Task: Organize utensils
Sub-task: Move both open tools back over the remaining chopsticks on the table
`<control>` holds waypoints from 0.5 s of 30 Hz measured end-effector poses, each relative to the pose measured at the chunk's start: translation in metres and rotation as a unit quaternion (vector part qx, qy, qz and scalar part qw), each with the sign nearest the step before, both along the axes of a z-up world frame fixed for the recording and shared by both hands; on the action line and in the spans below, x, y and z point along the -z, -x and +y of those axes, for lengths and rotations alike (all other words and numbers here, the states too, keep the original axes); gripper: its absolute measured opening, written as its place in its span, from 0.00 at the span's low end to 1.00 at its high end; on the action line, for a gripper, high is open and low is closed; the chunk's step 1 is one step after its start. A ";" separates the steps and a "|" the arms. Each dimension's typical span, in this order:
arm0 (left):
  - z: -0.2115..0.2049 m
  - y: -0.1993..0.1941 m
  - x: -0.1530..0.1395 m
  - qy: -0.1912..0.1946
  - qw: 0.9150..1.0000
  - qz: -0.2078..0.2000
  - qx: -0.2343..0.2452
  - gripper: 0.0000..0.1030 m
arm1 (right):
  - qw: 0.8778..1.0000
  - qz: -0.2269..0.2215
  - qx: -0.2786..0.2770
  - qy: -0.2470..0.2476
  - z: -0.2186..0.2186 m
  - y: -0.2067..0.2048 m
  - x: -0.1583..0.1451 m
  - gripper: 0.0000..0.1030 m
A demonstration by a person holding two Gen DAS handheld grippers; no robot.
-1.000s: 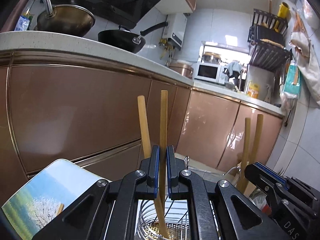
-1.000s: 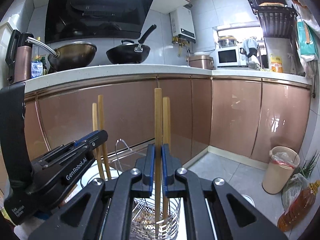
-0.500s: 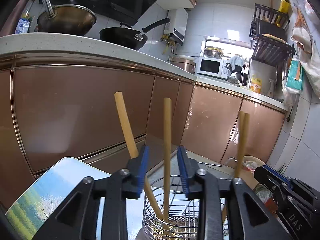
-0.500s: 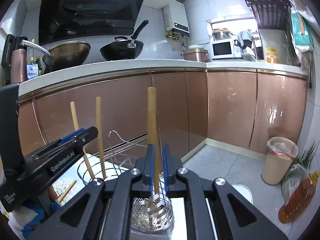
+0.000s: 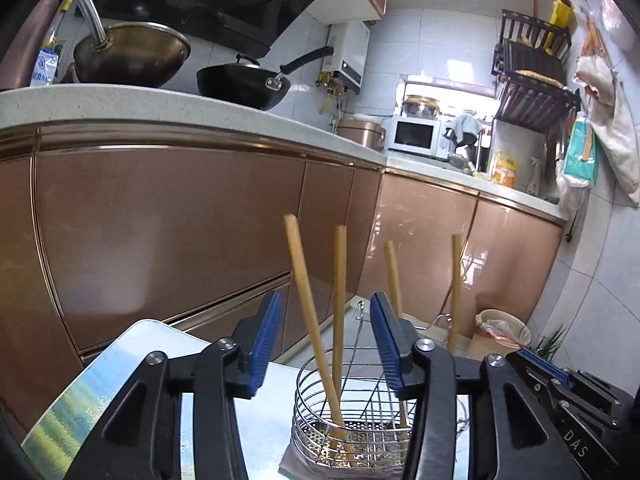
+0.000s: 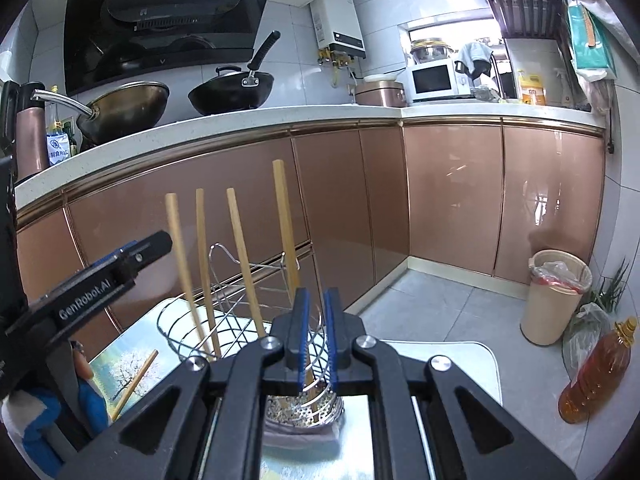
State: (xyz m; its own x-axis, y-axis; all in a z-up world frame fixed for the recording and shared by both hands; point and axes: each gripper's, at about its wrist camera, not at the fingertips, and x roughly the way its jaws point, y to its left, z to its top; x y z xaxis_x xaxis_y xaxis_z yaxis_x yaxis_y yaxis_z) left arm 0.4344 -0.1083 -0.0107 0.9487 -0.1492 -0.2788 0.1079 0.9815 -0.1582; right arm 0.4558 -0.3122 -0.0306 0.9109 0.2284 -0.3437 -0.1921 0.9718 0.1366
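A wire utensil basket (image 5: 352, 420) stands on a table with a landscape print (image 5: 120, 368). Several bamboo chopsticks stand in it. My left gripper (image 5: 326, 344) is opening; two chopsticks (image 5: 304, 280) rise between its jaws, and the blue pads (image 5: 266, 344) touch neither. My right gripper (image 6: 317, 332) is shut on one tilted chopstick (image 6: 286, 232), whose lower end goes into the basket (image 6: 188, 320). The left gripper's tip (image 6: 152, 244) shows at the left of the right wrist view. One more chopstick (image 6: 134, 380) lies flat on the table.
Copper-coloured cabinet fronts (image 5: 160, 232) rise just behind the table, with two woks (image 6: 232, 92) on the counter above. A lined bin (image 6: 556, 296) and an oil bottle (image 6: 596, 376) stand on the floor to the right. A blue sleeve (image 6: 40, 432) is at the lower left.
The left jaws have opened off the chopstick they pinched; it and its neighbour now lean freely in the basket. The right gripper's chopstick has tilted, and the one beside it has swung away.
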 end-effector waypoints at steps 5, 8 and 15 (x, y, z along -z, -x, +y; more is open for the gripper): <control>0.010 0.022 -0.017 -0.015 1.000 -0.001 0.005 0.55 | 1.000 0.002 0.003 -0.004 -0.001 0.023 -0.008 0.16; 0.025 0.036 -0.031 -0.020 1.000 0.014 0.009 0.55 | 1.000 0.009 -0.001 -0.008 0.000 0.039 -0.015 0.19; 0.078 0.069 -0.058 -0.036 0.997 0.066 -0.005 0.57 | 0.999 0.037 -0.017 0.000 0.012 0.076 -0.037 0.19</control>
